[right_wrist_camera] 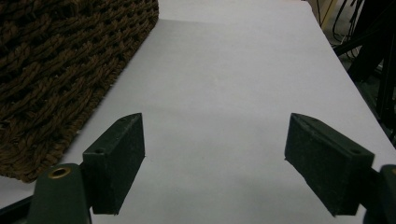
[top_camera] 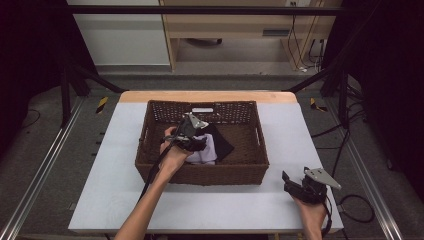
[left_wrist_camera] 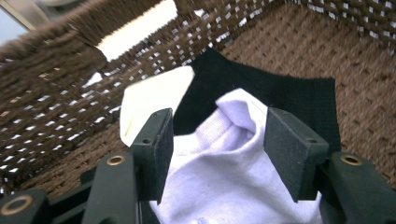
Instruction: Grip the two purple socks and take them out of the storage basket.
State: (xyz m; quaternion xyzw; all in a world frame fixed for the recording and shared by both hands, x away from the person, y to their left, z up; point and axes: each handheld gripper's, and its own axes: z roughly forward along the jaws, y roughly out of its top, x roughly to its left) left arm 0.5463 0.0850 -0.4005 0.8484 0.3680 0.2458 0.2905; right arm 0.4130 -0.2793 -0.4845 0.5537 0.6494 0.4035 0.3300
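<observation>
A brown wicker basket [top_camera: 200, 175] stands mid-table. Inside it lie a pale lavender-white cloth [top_camera: 206, 152] and a black cloth [top_camera: 223, 142] partly under it. My left gripper [top_camera: 199, 144] reaches down into the basket from its left side. In the left gripper view its jaws [left_wrist_camera: 217, 121] straddle a raised fold of the white cloth [left_wrist_camera: 219, 158], still wide apart, with the fold brushing the pads. Behind the fold lie the black cloth [left_wrist_camera: 289, 93] and a cream-white flat piece [left_wrist_camera: 154, 100]. My right gripper [top_camera: 292, 181] rests open on the table at the front right, with nothing between its jaws [right_wrist_camera: 215, 126].
The basket wall [left_wrist_camera: 56, 93] rises close on the left of the left gripper, with a handle slot in the far wall [top_camera: 202, 110]. The basket's corner [right_wrist_camera: 56, 60] sits left of the right gripper. White tabletop [top_camera: 300, 135] surrounds the basket. Dark frame posts flank the table.
</observation>
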